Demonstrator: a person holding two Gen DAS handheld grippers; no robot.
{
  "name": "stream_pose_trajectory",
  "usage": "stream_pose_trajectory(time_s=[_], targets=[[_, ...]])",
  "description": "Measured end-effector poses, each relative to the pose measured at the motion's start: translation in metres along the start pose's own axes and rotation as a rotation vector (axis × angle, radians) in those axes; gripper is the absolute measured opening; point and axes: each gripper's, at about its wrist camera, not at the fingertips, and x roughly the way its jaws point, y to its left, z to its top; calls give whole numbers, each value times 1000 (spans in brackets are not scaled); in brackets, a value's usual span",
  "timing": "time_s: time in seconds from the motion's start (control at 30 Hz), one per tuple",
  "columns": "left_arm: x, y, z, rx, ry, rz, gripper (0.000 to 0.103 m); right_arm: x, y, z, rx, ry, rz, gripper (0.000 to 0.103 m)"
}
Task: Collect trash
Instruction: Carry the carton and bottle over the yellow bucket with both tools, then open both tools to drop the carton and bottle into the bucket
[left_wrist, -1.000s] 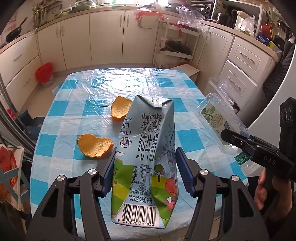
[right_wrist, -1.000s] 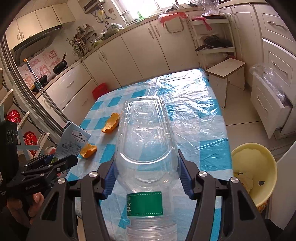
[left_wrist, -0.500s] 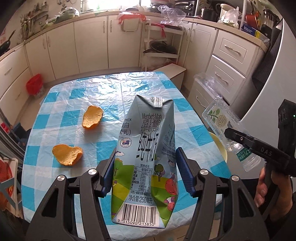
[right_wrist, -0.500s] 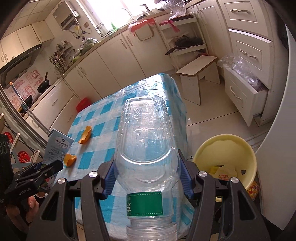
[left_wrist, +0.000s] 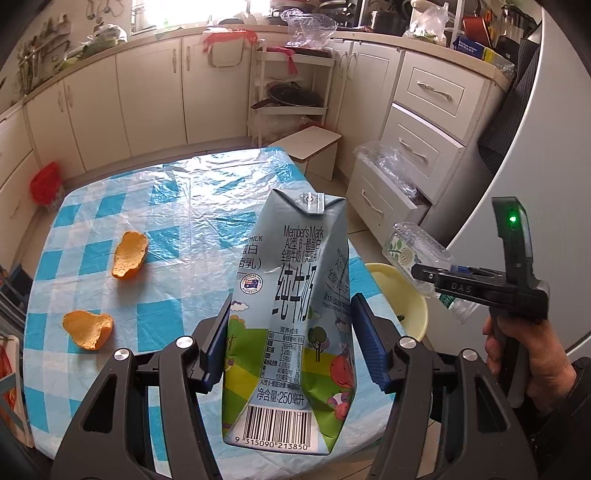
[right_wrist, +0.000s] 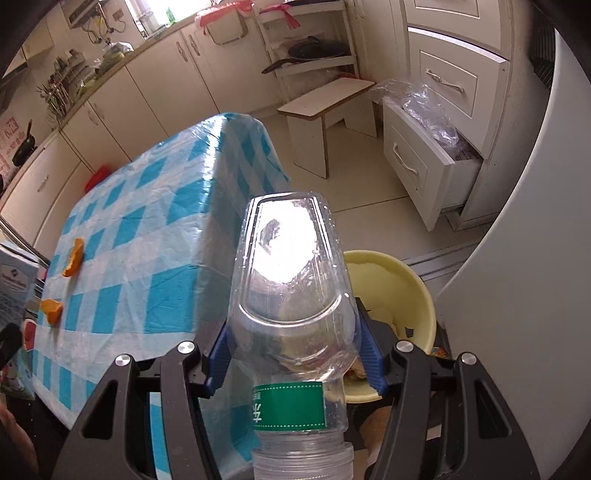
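Observation:
My left gripper (left_wrist: 290, 347) is shut on a light-blue milk carton (left_wrist: 295, 317), held upright above the table's near right part. My right gripper (right_wrist: 293, 354) is shut on a clear plastic bottle (right_wrist: 291, 295) with a green label, held over the floor beside the table, just left of a yellow bin (right_wrist: 399, 291). The bin (left_wrist: 400, 302) also shows past the table's right edge, with the bottle (left_wrist: 417, 247) and the right gripper (left_wrist: 443, 280) above it. Two orange peels (left_wrist: 130, 254) (left_wrist: 88, 328) lie on the blue checked table (left_wrist: 177, 221).
A small white stool (right_wrist: 328, 107) stands beyond the table. An open drawer with a plastic bag (right_wrist: 428, 147) sticks out at the right. A white appliance wall (right_wrist: 524, 258) is close on the right. Cabinets line the back.
Both grippers have swung right with their loads. The bottle has moved off the table toward the yellow bin. The peels have not moved on the table.

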Motion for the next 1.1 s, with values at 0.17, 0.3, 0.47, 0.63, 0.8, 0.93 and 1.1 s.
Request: stream_pose_trajectory(time_s=[0.17,0.3,0.47,0.63,0.8,0.93,1.1], targets=[[7,-10,4,3,5,-12,58,42,-16,13,-14,112,-75,58],[19,-18,8,7,17,-17,58,56,-34,25,34,141,-99,59],[42,-32,11,17,47,-37,58,15,-38,44,116,-13,3,69],[70,-59,14,39,83,-66,58,-41,-26,61,114,-236,73,77],[113,-95,20,36,143,-108,58,-84,-24,72,108,-421,79,79],[150,-125,24,49,202,-134,58,-93,-35,79,151,-460,99,80],[181,-154,24,81,267,-121,61,-93,-41,82,186,-468,117,80]])
